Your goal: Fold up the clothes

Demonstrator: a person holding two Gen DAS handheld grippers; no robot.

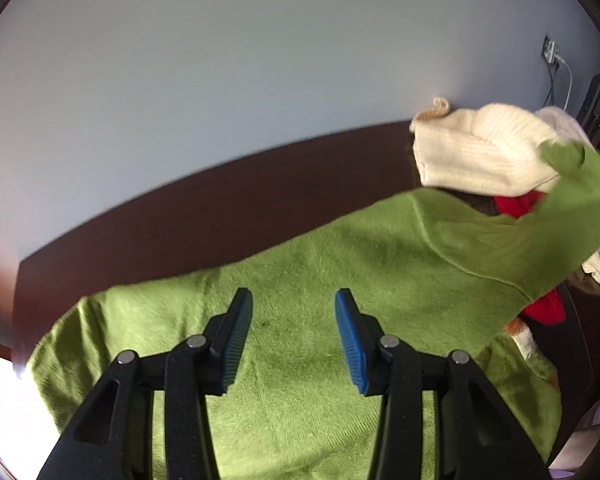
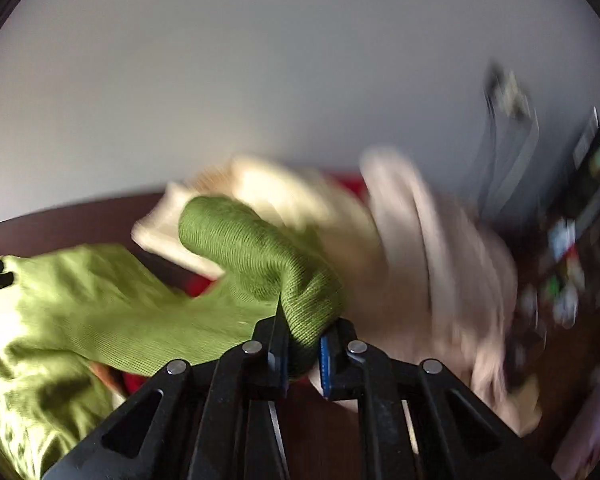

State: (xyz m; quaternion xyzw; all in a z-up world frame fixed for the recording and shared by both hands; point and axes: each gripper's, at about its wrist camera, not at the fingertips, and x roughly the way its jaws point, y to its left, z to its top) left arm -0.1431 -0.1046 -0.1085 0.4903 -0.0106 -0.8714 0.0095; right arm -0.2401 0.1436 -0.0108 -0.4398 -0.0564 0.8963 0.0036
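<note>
A green sweater point(image 1: 308, 320) lies spread on a dark brown table point(image 1: 204, 216) that stands against a pale wall point(image 1: 236, 72). The left gripper point(image 1: 294, 332) hangs above the sweater's middle, its blue-padded jaws apart with nothing between them. The right gripper point(image 2: 304, 354) is clamped on the ribbed cuff point(image 2: 260, 256) of the sweater's sleeve, the fabric pinched between its pads and bulging up above them; the sleeve runs off to the left in the right wrist view toward the rest of the garment. In the left wrist view that sleeve rises to the right edge. Behind it sits a pile with a cream knit point(image 1: 480, 152) and a red garment point(image 1: 544, 308). The right wrist view is blurred.
</note>
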